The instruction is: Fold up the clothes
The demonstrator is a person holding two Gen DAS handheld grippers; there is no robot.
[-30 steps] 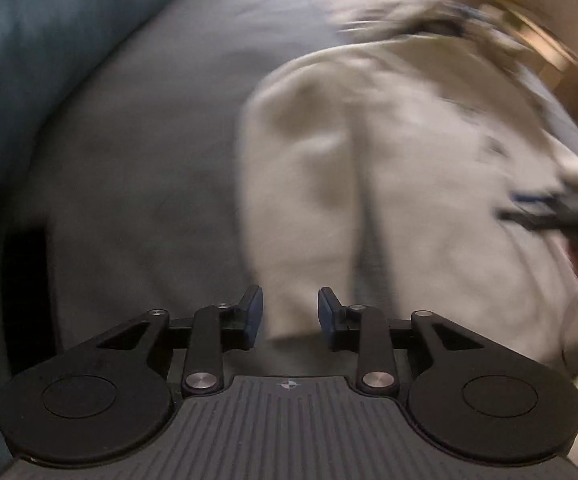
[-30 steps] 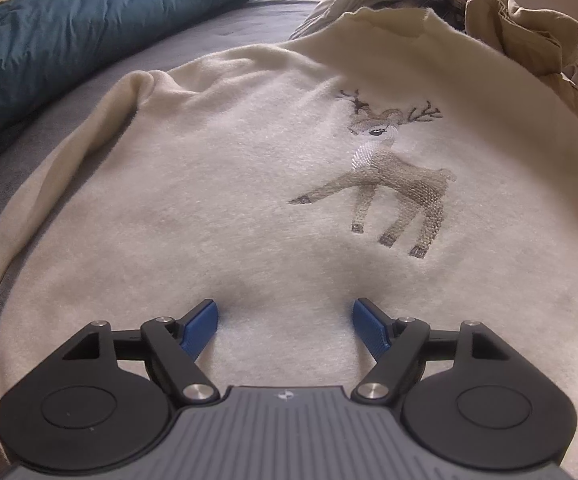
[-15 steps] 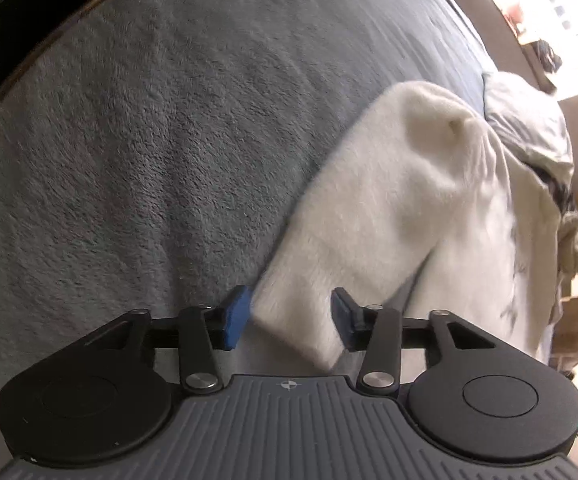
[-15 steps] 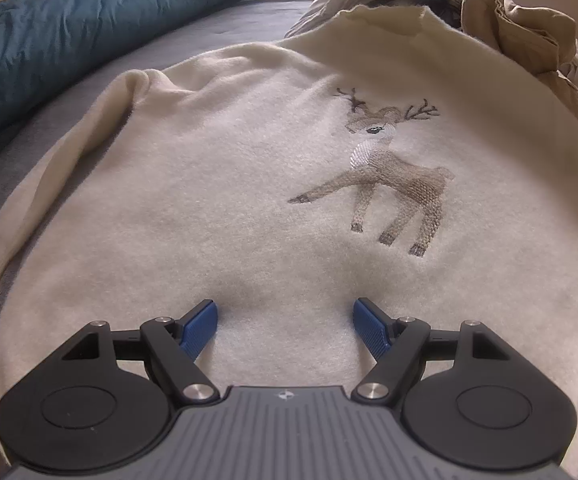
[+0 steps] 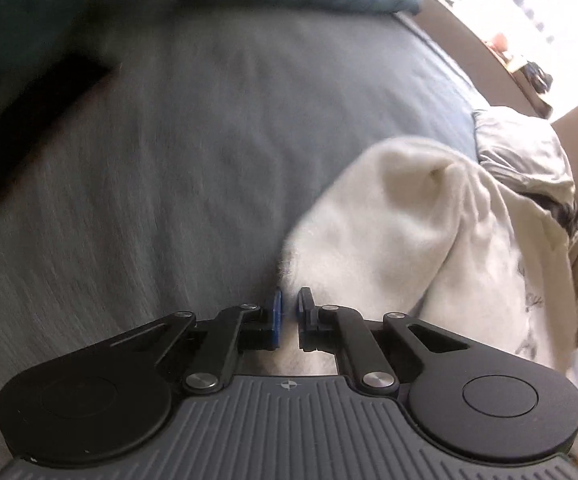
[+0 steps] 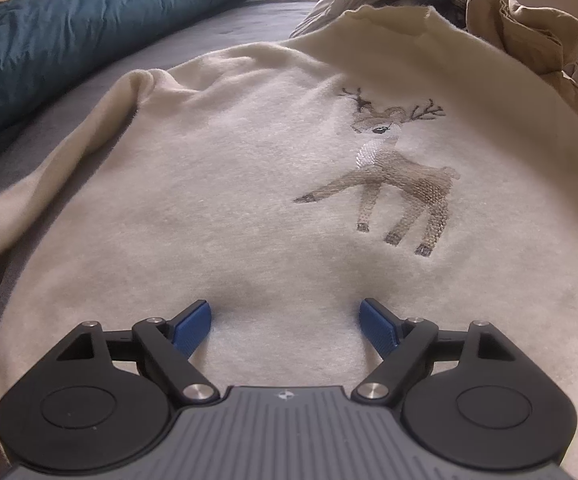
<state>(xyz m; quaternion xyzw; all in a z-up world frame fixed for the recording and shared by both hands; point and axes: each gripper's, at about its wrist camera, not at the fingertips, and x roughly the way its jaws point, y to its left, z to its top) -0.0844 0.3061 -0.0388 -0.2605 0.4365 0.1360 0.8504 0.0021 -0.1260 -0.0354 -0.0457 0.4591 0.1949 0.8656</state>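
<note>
Cream sweater (image 6: 273, 208) lies spread front-up on a bed covered by a grey blanket (image 5: 217, 152), its embroidered deer (image 6: 393, 176) facing up on the chest. The right gripper (image 6: 287, 322) hovers low over the lower body of the sweater with its blue-padded fingers (image 6: 193, 320) spread wide apart; fabric shows between them, but nothing is caught, and whether the tips touch the cloth cannot be told. The deer sits ahead of and slightly right of that gap.

In the left wrist view, the left gripper (image 5: 289, 316) has its fingers (image 5: 276, 312) drawn nearly together, with only a thin slit between them. The end of the sweater's sleeve (image 5: 373, 232) reaches down to the fingertips and pale fabric shows beneath and behind them, so the fingers seem pinched on the sleeve edge. The sleeve runs away from the fingers up and to the right, toward the shoulder, where it meets the body of the sweater.

A teal duvet (image 6: 69, 48) lies along the far left side of the bed. A dark flat object (image 5: 37, 124) rests on the blanket to the left, blurred. Beyond the collar, a heap of other clothes (image 6: 529, 36) is piled, touching the sweater's far edge.
</note>
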